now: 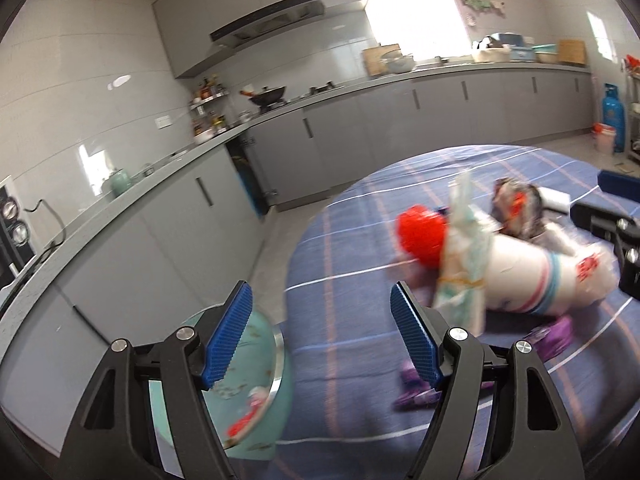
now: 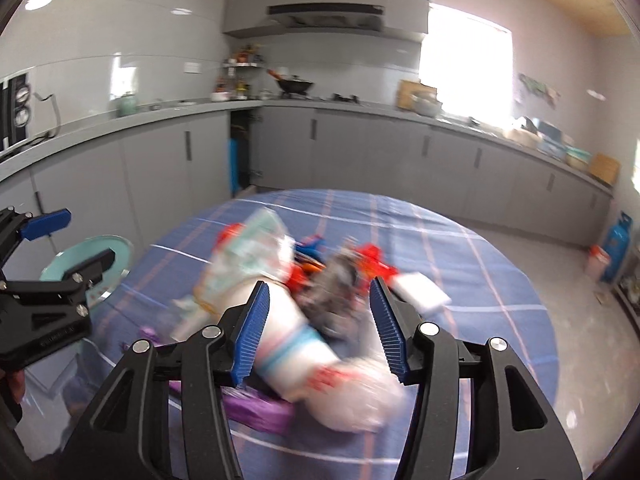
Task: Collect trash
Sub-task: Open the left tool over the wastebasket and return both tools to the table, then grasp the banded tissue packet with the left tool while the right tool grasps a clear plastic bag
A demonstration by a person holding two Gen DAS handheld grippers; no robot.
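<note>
Grey kitchen cabinets [image 2: 160, 160] ring a tabletop [image 2: 460, 248] under blue checked cloth, where a blurred trash pile [image 2: 280, 280] lies mid-cloth. Left gripper [image 1: 320, 340] hangs open and empty by a teal bin [image 1: 256, 360]. Right gripper [image 2: 316, 328] gapes over a white cup [image 2: 296, 356], pads clear of it.

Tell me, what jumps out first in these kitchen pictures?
A blurred heap of trash in the middle of a round table with a blue checked cloth: a white cup, a red lump, purple wrappers. The right gripper stands open over the cup. At the table's left edge, beside the open left gripper, stands a teal bin.
</note>
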